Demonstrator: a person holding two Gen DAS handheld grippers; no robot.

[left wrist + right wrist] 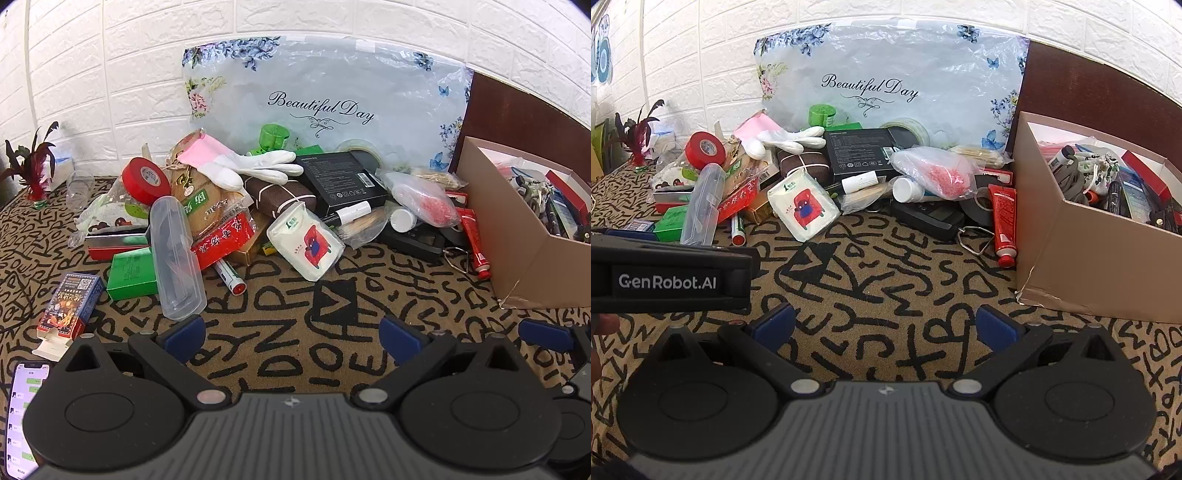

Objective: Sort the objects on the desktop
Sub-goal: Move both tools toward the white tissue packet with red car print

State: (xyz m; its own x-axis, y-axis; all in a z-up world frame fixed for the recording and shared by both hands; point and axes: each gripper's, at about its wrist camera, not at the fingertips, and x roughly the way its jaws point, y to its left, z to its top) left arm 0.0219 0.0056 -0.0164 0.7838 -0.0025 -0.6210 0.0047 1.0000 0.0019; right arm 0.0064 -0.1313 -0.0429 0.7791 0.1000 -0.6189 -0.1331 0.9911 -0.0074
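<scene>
A heap of desktop objects (pixel 258 206) — red tape roll (pixel 146 181), white glove (pixel 255 166), black box (pixel 340 181), tissue pack (pixel 306 243) — is piled on the lettered cloth (pixel 280 332) against the wall, well ahead of both grippers. Left gripper (pixel 291 332) and right gripper (pixel 884 325) are spread wide, nothing between them — a cardboard box (pixel 1089 251) is seen at right.

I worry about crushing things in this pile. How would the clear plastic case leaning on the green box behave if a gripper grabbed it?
The clear plastic case looks thin-walled and seems empty, so probably light and apt to flex. Its smooth, rounded shell may slip between the pads. It rests tilted on the green box, so a push would likely slide it off.
</scene>
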